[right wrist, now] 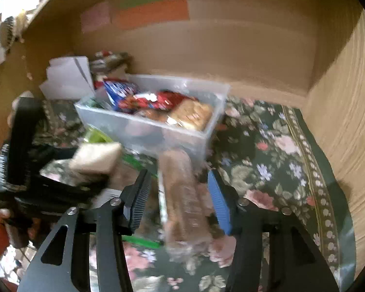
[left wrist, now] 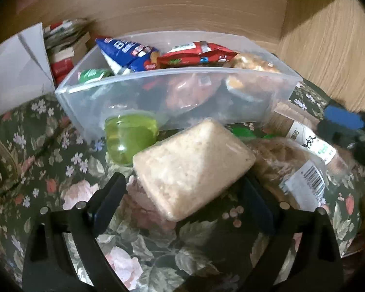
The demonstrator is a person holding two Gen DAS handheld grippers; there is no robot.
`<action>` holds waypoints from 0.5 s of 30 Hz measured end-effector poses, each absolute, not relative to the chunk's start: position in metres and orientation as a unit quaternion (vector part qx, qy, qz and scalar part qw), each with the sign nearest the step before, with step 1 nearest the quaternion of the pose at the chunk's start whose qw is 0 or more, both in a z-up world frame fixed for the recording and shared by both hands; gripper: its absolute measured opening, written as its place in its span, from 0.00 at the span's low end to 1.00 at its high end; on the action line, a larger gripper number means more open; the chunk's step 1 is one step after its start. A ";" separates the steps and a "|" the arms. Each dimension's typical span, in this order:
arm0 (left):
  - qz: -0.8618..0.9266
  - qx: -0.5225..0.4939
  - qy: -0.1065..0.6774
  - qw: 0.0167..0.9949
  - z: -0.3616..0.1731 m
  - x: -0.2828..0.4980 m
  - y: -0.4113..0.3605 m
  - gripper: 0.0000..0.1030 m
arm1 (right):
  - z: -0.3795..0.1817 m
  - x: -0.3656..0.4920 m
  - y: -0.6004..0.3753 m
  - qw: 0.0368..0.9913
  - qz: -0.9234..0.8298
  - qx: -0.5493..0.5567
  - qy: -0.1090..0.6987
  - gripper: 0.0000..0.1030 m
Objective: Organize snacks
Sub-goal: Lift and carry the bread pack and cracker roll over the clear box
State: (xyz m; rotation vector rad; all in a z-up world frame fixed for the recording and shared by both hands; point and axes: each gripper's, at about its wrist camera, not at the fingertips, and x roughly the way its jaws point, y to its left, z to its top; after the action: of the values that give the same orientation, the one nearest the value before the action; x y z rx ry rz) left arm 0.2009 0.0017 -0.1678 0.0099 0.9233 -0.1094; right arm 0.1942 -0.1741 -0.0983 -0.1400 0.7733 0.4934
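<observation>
Snack bin [left wrist: 158, 92]: being crowded by wooden walls behind.
Open room: floral worktop [right wrist: 267, 150] being left free rightward.
Left hand-held gripper [left wrist: 185, 189]: being held wide around pale packet [left wrist: 192, 168].
Right hand-held gripper [right wrist: 180, 194]: being held partly open astride brown packet [right wrist: 182, 194], pads apart.

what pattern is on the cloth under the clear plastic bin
Dark green cloth printed with pink and white flowers and leaves, under the clear plastic bin; clearest in the right wrist view.
</observation>
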 end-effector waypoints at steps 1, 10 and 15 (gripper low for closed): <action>-0.055 -0.001 0.446 0.893 -0.168 0.201 0.003 0.93 | -0.104 0.199 -0.175 0.891 0.236 -0.067 0.383 0.47; -0.049 -0.014 0.449 0.892 -0.167 0.214 -0.005 0.93 | -0.123 0.207 -0.161 0.877 0.238 -0.089 0.409 0.52; -0.054 -0.052 0.457 0.887 -0.171 0.217 0.003 0.88 | -0.123 0.201 -0.158 0.875 0.251 -0.090 0.405 0.32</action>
State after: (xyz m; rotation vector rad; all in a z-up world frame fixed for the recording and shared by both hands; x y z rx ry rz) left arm 0.2165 0.0035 -0.1714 -0.1084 0.9493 -0.1122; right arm 0.2014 -0.1580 -0.1227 -0.1886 0.8453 0.5242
